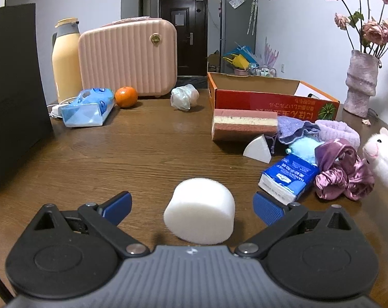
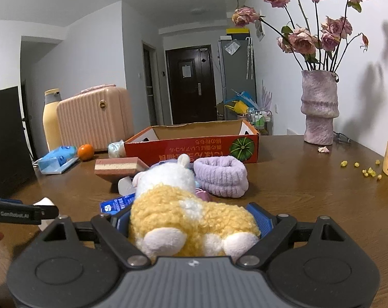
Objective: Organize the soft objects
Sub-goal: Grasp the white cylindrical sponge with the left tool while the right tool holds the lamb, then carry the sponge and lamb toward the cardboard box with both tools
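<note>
1. Nearest you, the plush toy (image 2: 191, 218) fills your right hand-held gripper (image 2: 194, 220); both blue pads press its yellow fleece, so it is gripped.
2. Your left hand-held gripper (image 1: 192, 206) is spread wide around the white foam cylinder (image 1: 200, 210) on the table (image 1: 116, 154), touching nothing.
3. You seem to be mid-carry; next, take the toy over the red cardboard box (image 2: 194, 148) and let go.
4. What shows of the box's inside is bare; the sponge (image 1: 244, 124), purple headband (image 2: 220, 175) and tissue pack (image 1: 287, 177) lie outside it.
</note>
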